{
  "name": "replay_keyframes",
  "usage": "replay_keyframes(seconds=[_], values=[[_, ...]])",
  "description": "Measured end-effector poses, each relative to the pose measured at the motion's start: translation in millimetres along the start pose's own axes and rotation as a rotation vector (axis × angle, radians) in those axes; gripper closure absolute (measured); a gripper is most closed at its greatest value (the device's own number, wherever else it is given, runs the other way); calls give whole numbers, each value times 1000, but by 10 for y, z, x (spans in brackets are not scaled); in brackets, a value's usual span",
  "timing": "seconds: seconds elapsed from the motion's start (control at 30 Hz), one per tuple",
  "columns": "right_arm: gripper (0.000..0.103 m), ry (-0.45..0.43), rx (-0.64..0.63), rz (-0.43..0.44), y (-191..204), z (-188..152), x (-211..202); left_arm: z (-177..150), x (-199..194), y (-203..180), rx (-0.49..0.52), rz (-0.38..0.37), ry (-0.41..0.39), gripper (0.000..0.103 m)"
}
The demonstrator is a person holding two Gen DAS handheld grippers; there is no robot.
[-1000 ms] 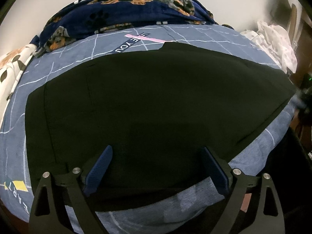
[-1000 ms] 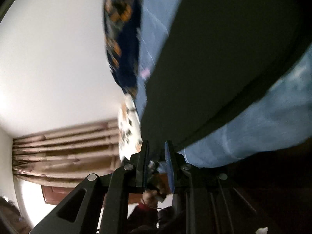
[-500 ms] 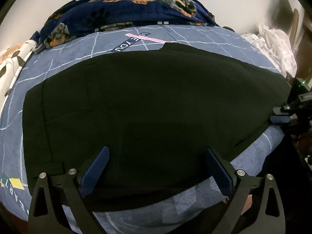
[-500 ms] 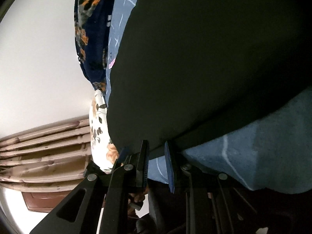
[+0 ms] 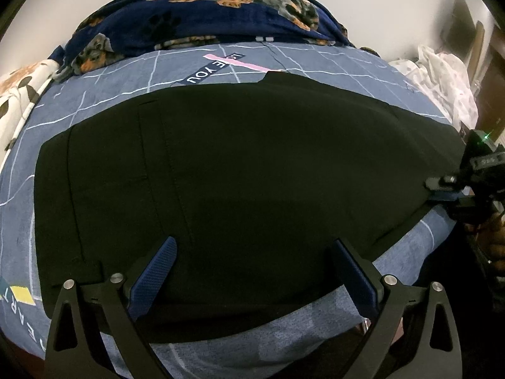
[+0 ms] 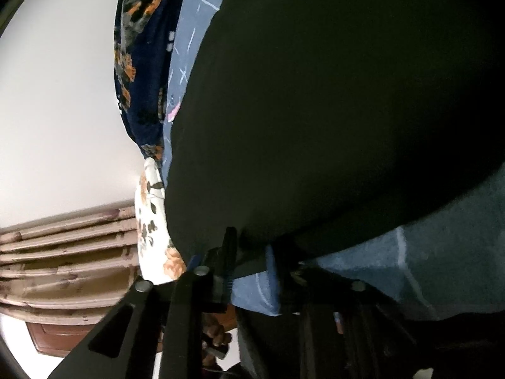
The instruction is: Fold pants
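Left gripper (image 5: 252, 271): jaws spread wide and empty, poised over the near hem of the pants with nothing between the blue pads (image 5: 153, 276).
Near edge: the pants (image 5: 240, 170) end just short of the bed's front edge, with a strip of blue sheet (image 5: 284, 344) showing below the cloth.
Pants, position: black, spread flat across the bed, lying broadside, with one end at the left and the other running off to the right.
Pants, handling (judged): soft, limp and light; the cloth will sag and drape from any point it is lifted by, so it needs a hold at two spread points to keep an edge straight. The matte weave looks unlikely to slip between ribbed pads.
Where to take hold (judged): at hems and corners, pinching both layers together; the near edge under the left gripper is one such place.
Right gripper (image 6: 249, 263): at the right-hand end of the pants, jaws closing to almost nothing on the edge of the black cloth where it meets the sheet; the fabric appears pinched, though the dark cloth makes the contact hard to confirm.
Seams: long stitched lines (image 5: 176, 170) run across the left part, useful as fold guides.
Far side: a dog-print blanket (image 5: 202, 22) is bunched beyond the pants against the wall.
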State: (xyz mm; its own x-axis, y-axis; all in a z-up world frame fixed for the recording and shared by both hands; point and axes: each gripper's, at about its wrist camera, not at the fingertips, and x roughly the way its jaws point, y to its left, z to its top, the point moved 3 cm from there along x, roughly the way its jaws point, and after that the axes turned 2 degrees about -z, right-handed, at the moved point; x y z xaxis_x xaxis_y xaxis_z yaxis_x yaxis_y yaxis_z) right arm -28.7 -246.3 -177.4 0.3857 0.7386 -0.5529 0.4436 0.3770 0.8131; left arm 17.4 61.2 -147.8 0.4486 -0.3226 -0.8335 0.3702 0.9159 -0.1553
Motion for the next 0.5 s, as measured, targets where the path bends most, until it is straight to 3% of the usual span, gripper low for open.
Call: replay_keyframes(seconds=[0.2, 0.5], values=[[100, 8, -67, -14, 63, -52, -52, -16, -10, 20, 26, 17, 34, 5], [101, 16, -84, -28, 56, -56, -33, -1, -95, 239, -80, -52, 42, 5]])
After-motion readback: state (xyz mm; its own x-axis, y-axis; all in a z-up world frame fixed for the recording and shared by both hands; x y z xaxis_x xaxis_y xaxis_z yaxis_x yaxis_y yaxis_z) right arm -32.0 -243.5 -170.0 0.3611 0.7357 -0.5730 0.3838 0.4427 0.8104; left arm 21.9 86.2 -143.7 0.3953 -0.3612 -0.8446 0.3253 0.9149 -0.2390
